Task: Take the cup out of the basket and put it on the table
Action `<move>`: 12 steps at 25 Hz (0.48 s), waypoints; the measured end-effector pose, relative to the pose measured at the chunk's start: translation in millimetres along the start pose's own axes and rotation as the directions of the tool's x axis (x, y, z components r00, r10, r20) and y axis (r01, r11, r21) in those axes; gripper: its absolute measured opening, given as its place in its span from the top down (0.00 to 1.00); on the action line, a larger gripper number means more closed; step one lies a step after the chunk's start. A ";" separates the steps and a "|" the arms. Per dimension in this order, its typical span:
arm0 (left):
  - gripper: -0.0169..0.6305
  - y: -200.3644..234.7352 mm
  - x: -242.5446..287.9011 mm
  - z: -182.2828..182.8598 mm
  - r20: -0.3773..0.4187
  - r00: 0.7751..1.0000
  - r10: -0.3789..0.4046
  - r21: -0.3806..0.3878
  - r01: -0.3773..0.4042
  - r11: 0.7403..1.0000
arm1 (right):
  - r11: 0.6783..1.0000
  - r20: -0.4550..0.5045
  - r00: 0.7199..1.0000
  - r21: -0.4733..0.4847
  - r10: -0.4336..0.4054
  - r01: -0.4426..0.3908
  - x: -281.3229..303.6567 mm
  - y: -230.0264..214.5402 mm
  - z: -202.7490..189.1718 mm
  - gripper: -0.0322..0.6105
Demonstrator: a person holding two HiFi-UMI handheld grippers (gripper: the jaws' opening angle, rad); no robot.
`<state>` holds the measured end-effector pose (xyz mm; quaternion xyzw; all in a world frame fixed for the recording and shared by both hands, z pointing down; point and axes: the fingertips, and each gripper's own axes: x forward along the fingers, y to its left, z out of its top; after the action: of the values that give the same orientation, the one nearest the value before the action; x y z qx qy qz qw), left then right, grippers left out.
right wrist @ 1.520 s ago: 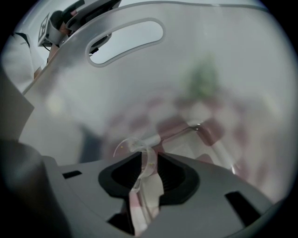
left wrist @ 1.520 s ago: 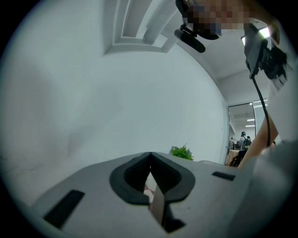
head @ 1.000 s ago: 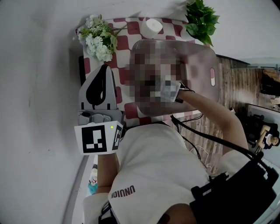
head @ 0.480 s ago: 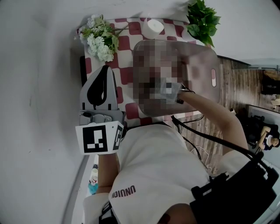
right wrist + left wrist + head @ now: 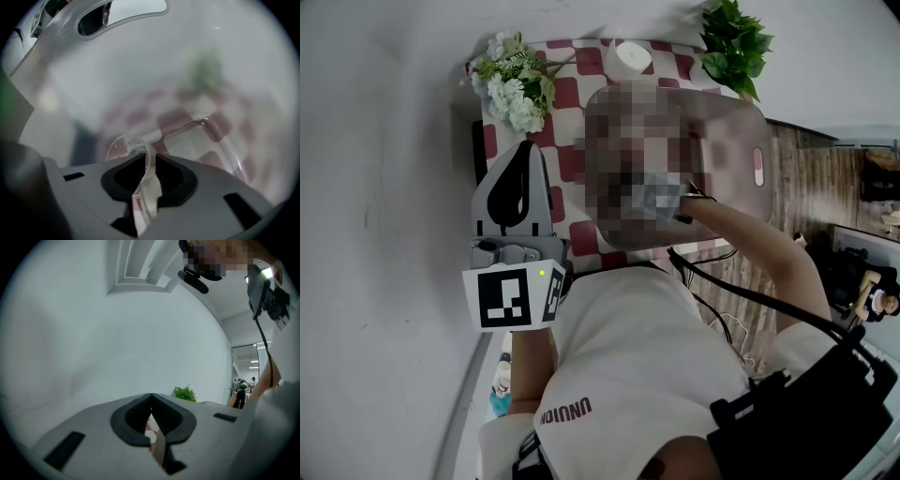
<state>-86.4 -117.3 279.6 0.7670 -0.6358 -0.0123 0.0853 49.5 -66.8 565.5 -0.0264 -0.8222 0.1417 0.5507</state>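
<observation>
In the right gripper view my right gripper (image 5: 149, 157) is inside the translucent basket (image 5: 140, 56), shut on the wall of a clear plastic cup (image 5: 123, 145) whose rim curls between the jaws. In the head view the basket (image 5: 741, 141) stands on the red-and-white checked table (image 5: 581, 94). My right forearm (image 5: 741, 234) reaches into it, and a mosaic patch hides the gripper and cup there. My left gripper (image 5: 523, 145) is held up left of the basket, shut and empty. In its own view the left gripper (image 5: 151, 394) faces a white wall.
White artificial flowers (image 5: 514, 89) lie at the table's far left, a white round object (image 5: 628, 58) at its far edge, a green plant (image 5: 731, 42) at the far right. The basket's handle slot (image 5: 122, 11) shows above. A wall runs along the left.
The right hand inside the basket has shifted slightly. The left gripper has stayed where it was.
</observation>
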 end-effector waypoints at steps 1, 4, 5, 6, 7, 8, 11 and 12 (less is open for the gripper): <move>0.95 0.1 0.1 0.2 -0.001 1.000 0.000 0.000 0.000 1.000 | 1.000 -0.002 1.000 -0.002 -0.005 0.005 -0.1 -0.3 0.0 0.82; 0.95 0.5 0.1 0.7 -0.001 1.000 0.002 0.000 -0.002 1.000 | 1.000 -0.005 1.000 -0.003 -0.019 0.019 -0.5 -1.7 0.2 0.84; 0.95 0.7 0.1 0.7 -0.002 1.000 0.002 0.000 -0.002 1.000 | 1.000 -0.004 1.000 -0.003 -0.023 0.023 -0.6 -2.4 0.4 0.85; 0.95 0.8 0.2 0.6 -0.003 1.000 0.002 0.000 -0.002 1.000 | 1.000 -0.003 1.000 -0.003 -0.026 0.026 -0.6 -3.0 0.5 0.85; 0.95 0.8 0.2 0.4 -0.003 1.000 0.002 0.000 -0.002 1.000 | 1.000 -0.002 1.000 -0.003 -0.029 0.029 -0.5 -3.5 0.6 0.85; 0.95 0.7 0.1 0.2 -0.003 1.000 0.002 0.001 -0.002 1.000 | 0.999 -0.002 0.999 -0.005 -0.032 0.032 -0.5 -3.6 0.6 0.86; 0.95 0.3 0.2 0.0 -0.002 1.000 0.000 0.002 0.000 1.000 | 0.999 -0.002 0.999 -0.015 -0.038 0.038 0.1 -3.7 0.7 0.86; 0.95 0.1 0.5 0.1 -0.002 1.000 -0.001 0.002 0.001 1.000 | 0.999 -0.002 0.999 -0.014 -0.038 0.038 0.3 -3.8 0.5 0.86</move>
<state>-86.5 -117.8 279.6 0.7673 -0.6355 -0.0108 0.0853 49.3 -70.5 566.6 -0.0150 -0.8228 0.1253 0.5541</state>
